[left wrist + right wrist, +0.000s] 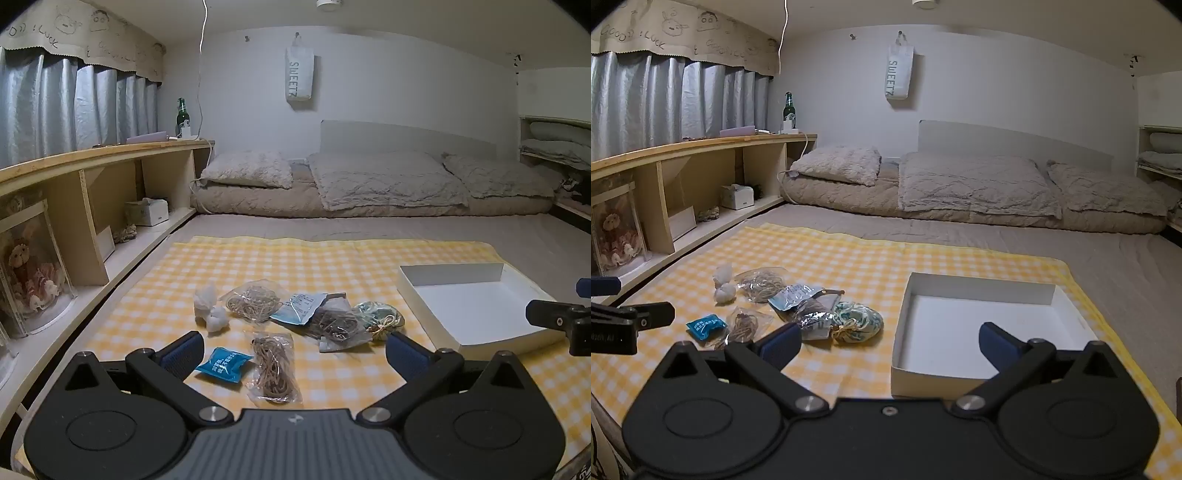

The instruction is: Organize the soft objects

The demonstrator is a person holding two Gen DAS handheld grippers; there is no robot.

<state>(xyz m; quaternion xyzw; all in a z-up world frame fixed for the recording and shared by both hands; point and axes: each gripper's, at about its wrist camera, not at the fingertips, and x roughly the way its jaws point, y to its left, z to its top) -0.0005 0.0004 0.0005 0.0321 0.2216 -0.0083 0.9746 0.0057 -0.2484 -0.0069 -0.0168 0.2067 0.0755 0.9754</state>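
Note:
Several soft items lie on a yellow checked cloth [258, 258]: a white tied bundle [210, 308], clear bags of rubber bands [255, 300] [274, 363] [334, 325], a small blue packet [224, 364], a pale blue packet [301, 306] and a patterned drawstring pouch [380, 317]. A white open box [476, 302] sits to their right; it is empty in the right wrist view [982, 321]. My left gripper [294, 352] is open and empty, just short of the items. My right gripper [889, 341] is open and empty, near the box's front edge. The pouch [858, 322] lies left of the box.
A wooden shelf unit [92, 177] runs along the left with a doll case [29, 273] and a tissue box [147, 211]. Folded bedding and pillows [369, 184] lie at the back. A bottle [181, 115] stands on the shelf top.

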